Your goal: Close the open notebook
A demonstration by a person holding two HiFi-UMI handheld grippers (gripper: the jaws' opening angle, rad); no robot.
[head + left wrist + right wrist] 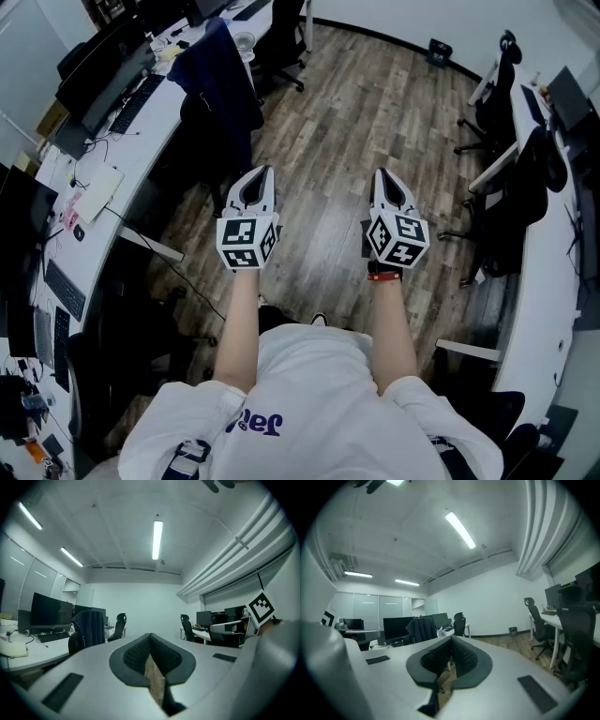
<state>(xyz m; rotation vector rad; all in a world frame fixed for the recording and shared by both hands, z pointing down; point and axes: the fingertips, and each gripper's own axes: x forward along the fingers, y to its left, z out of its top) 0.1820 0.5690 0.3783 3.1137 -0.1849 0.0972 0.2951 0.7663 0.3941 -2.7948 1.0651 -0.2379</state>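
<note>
I see no open notebook for certain. A white pad-like object [98, 192] lies on the long desk at the left, and its kind is too small to tell. It shows again at the left edge of the left gripper view [14, 649]. My left gripper [255, 175] is held level over the wooden floor with its jaws shut and nothing between them [151, 637]. My right gripper [386, 176] is beside it, apart from it, also shut and empty [451, 640]. Both point down the room, far from any desk.
The left desk [141, 141] carries monitors and a keyboard [136, 101]. A chair draped with a dark jacket [220, 70] stands ahead on the left. Black office chairs [502, 103] and a white desk [548, 281] line the right side. Wooden floor [366, 112] runs between them.
</note>
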